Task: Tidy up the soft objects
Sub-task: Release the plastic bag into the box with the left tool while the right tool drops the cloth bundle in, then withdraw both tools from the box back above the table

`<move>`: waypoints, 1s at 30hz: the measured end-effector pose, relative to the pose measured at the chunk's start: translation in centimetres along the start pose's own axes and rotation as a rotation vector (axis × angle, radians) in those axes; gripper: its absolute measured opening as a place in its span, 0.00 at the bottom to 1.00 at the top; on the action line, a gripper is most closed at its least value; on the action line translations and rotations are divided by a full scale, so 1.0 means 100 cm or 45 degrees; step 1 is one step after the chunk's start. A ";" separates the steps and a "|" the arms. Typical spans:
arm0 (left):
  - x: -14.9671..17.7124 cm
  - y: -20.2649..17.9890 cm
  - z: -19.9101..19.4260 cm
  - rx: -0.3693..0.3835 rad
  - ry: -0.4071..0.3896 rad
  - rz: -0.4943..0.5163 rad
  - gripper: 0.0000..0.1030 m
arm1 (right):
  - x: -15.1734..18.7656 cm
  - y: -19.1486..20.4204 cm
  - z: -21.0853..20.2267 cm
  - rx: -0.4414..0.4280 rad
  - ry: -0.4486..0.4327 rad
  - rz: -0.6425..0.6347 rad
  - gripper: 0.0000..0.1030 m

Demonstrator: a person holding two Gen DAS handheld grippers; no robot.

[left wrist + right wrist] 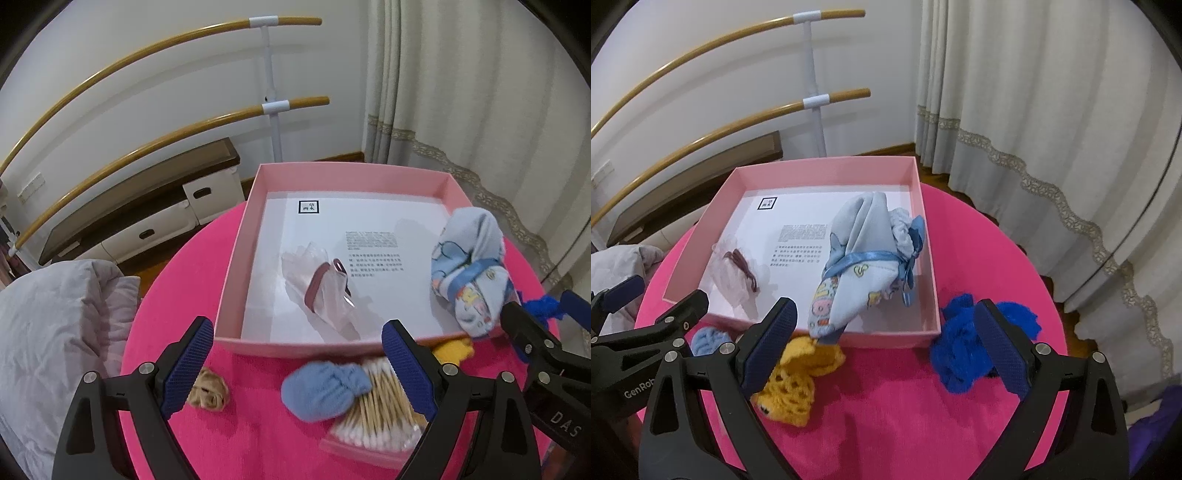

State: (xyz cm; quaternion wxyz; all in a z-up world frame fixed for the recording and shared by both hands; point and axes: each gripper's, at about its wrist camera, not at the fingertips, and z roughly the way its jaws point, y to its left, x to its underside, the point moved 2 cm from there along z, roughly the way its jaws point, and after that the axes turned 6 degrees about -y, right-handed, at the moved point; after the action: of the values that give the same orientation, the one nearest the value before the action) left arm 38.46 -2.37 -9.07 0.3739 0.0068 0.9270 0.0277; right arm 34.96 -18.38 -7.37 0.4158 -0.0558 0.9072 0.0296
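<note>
Both grippers we hold above the near edge of the table: our left gripper (297,363) has its jaws wide apart with nothing between them, and our right gripper (886,343) is also spread wide and holds nothing.

Under them is a round table with a bright pink cloth (886,417). On it stands a shallow pink box (820,164) with a white printed sheet on its floor. Inside the box lies a pale blue fabric bundle (860,258) tied with a blue ribbon; it leans on the right wall and its lower end hangs over the near rim. A clear plastic pouch (325,288) with a dark red band also lies in the box, more to the left.

In front of the box, on the cloth, we see a yellow crochet piece (798,384), a dark blue knitted piece (960,354), a light blue mitten (321,387) lying partly on a packet of cotton swabs (376,417), and a beige scrunchie (208,393).

Behind the table are a white wall with two wooden ballet bars (177,136), a low cabinet (147,221), cream curtains (1034,110) and a grey blanket (48,325).
</note>
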 end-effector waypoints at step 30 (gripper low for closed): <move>0.029 -0.001 -0.159 0.037 -0.187 -0.057 0.95 | 0.018 -0.014 -0.119 0.056 -0.243 -0.001 0.95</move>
State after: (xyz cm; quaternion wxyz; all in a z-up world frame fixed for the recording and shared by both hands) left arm 25.32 -3.09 0.37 0.4414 -0.0066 0.8973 0.0051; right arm 24.97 -21.08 -0.99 0.5016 -0.0440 0.8639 0.0149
